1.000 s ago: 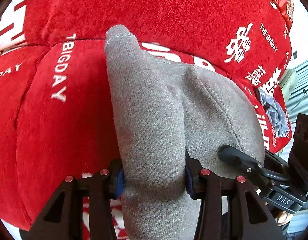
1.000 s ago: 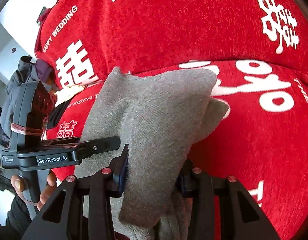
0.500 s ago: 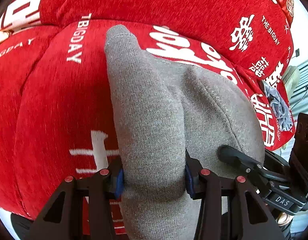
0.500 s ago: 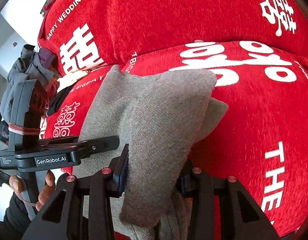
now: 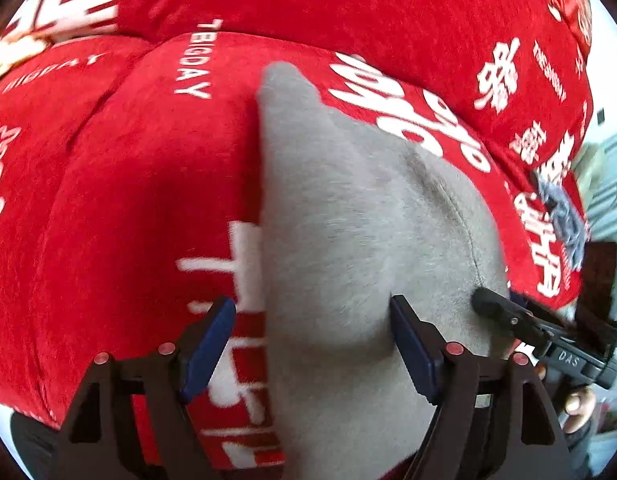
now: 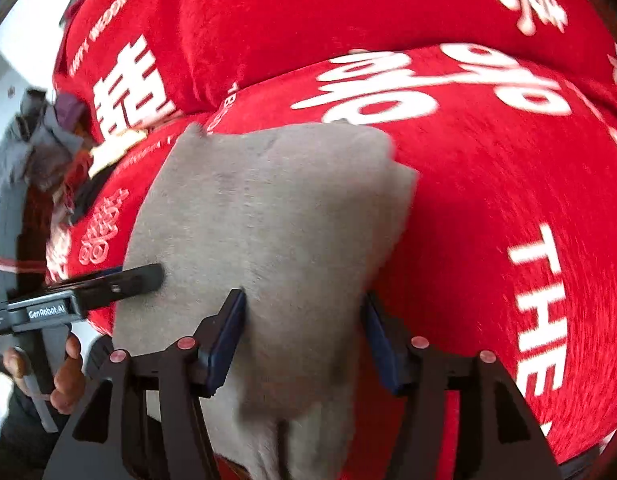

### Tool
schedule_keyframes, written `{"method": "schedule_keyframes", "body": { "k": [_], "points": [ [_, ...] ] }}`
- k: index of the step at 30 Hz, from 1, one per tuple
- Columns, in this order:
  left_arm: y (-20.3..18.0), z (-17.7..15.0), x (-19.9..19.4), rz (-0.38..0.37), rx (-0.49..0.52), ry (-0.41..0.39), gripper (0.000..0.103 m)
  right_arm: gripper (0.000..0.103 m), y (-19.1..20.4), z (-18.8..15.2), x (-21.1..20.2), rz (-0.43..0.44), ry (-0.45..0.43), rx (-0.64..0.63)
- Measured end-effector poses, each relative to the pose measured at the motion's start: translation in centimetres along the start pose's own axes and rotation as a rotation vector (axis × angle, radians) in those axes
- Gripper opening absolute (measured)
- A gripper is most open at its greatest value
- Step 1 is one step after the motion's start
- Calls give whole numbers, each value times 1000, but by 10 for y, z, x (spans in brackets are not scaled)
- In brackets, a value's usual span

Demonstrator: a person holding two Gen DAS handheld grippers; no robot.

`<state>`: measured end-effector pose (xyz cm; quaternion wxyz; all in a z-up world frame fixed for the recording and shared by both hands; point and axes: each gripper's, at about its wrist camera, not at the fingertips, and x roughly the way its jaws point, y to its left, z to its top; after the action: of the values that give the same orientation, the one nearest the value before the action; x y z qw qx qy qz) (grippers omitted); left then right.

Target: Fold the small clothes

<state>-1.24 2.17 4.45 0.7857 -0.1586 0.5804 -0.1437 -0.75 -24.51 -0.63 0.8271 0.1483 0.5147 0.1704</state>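
Here, the left gripper (image 5: 310, 344) had just been spreading its jaws; they stood released, the left blue pad clear of the cloth with red fabric showing in the gap, the right pad just at the cloth's edge; the grey garment (image 5: 348, 240) lay between them, folded into a thick pad, one pointed corner reaching up toward the white lettering. The right gripper (image 6: 304, 340) had likewise been widening its jaws and stood released, the garment (image 6: 268, 220) between its blue pads, whether either pad touched the cloth could not be told; in this view the garment showed a roughly square folded face with a second layer peeking out at its right edge. The garment rested on the red sofa cover (image 5: 128, 180) printed with white characters and words, near the seam where the seat met the backrest (image 6: 328, 8); each camera caught the other gripper at the garment's far side, the right one at the edge of the left wrist view, the left one (image 6: 120, 284) in the right wrist view, with the person's fingers (image 6: 68, 376) wrapped round its handle; a heap of grey clothing (image 6: 32, 152) sat at the sofa's far left end.
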Motion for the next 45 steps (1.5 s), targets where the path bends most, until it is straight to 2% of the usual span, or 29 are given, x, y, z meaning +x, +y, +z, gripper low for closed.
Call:
{"method": "schedule_keyframes", "body": {
  "k": [3,6,9,12,15,17,18,19,20,21,23,25,31,34,37,40,42,45],
  "points": [
    [5,1,-22,20,-30,-65,79,63,-8,-5,-23,-45,-62,22],
    [-9,15,-34,52,18,-110,79,63,10,3,-43,-142,-142,-71],
    [-33,35,-31,76,78,-123,79,64,39,15,-46,-149,-188,-184],
    [-56,50,-20,139,143,-124,79,67,62,27,-30,-135,-173,-272],
    [-62,60,5,296,177,-98,79,67,71,35,-2,-103,-100,-316],
    [-50,62,26,360,162,-41,79,67,73,39,19,-130,-48,-347],
    [-41,61,32,348,140,-26,83,67,72,38,29,-150,-25,-359],
    [-33,59,34,337,108,-31,96,67,69,36,38,-175,-7,-368],
    [-25,57,34,343,83,-51,103,72,66,36,43,-183,-9,-371],
    [-16,56,33,334,63,-66,103,74,66,36,42,-180,-20,-365],
    [-2,56,33,249,18,-50,103,75,60,38,39,-174,-19,-339],
    [8,59,31,200,-28,-28,103,75,55,40,33,-193,-14,-316],
    [-18,70,11,218,23,-113,103,80,60,54,19,-242,-33,-305],
    [-24,84,29,230,30,-63,103,80,64,67,35,-225,9,-295],
    [-22,91,56,289,29,17,103,81,64,77,60,-220,73,-270],
    [-7,96,73,249,-26,70,103,84,58,89,76,-260,102,-239],
    [0,100,71,227,-60,74,103,84,53,96,81,-273,128,-201],
    [4,103,61,260,-86,82,103,84,53,99,70,-296,111,-156]
  ]
}}
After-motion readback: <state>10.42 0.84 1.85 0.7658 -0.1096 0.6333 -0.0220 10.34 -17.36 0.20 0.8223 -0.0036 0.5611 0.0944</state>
